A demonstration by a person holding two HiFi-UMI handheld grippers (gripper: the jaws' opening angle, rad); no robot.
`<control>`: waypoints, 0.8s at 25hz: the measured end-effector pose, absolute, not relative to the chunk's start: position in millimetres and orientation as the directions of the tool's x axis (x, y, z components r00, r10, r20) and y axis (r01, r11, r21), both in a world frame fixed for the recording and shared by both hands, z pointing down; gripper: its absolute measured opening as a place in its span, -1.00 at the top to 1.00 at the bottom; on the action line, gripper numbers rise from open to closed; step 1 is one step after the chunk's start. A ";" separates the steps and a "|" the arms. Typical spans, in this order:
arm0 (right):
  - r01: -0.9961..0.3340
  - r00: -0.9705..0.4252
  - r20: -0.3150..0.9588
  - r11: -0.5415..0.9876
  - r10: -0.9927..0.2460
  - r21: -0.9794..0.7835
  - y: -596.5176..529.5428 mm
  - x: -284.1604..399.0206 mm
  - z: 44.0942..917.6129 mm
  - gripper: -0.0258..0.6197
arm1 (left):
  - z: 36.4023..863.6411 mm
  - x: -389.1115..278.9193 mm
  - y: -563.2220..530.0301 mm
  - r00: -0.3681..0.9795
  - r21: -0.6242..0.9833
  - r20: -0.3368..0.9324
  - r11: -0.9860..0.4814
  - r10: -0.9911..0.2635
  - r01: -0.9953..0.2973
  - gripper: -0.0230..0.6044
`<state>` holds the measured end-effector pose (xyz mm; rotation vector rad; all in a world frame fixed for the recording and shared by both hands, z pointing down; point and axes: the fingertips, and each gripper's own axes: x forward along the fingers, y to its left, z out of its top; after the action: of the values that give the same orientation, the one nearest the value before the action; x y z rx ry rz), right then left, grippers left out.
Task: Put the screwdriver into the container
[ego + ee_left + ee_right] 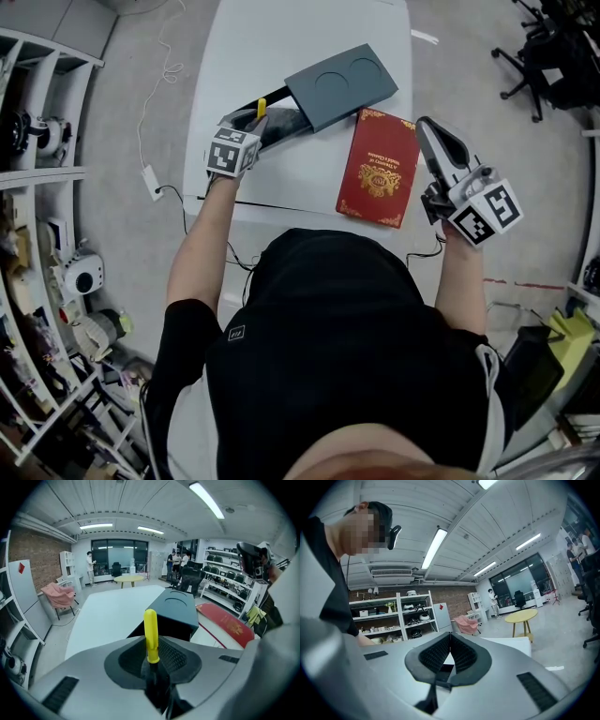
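My left gripper is shut on a screwdriver with a yellow handle, which sticks out past the jaw tips. Just beyond it on the white table lies the dark grey container, a flat box with two round recesses in its lid; its open dark side faces the screwdriver. My right gripper is raised off the table's right edge, its jaws shut with nothing between them.
A red booklet with gold print lies right of the container. Shelving stands at the left, office chairs at the far right. A cable with a plug trails on the floor left of the table.
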<state>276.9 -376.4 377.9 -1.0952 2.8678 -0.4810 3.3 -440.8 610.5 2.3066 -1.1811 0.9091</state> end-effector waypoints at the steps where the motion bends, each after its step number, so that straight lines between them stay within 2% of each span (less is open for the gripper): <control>1: -0.645 -0.751 0.078 0.704 -0.656 -0.298 -376.0 278.0 378.4 0.83 | 614.8 5.1 -441.2 0.431 0.050 0.713 -0.573 -0.553 -0.818 0.65; 11: -0.648 -0.748 0.080 0.699 -0.659 -0.305 -368.7 290.3 381.3 0.83 | 646.2 20.3 -443.8 0.373 0.031 0.815 -0.610 -0.444 -0.792 0.63; 20: -0.660 -0.737 0.089 0.685 -0.670 -0.307 -363.2 310.1 383.9 0.83 | 662.8 22.9 -450.3 0.274 -0.039 0.873 -0.618 -0.404 -0.785 0.62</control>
<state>310.1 -363.2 383.9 -1.1277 2.8552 -0.5018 22.9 -450.3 662.8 2.1483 -1.0740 1.2897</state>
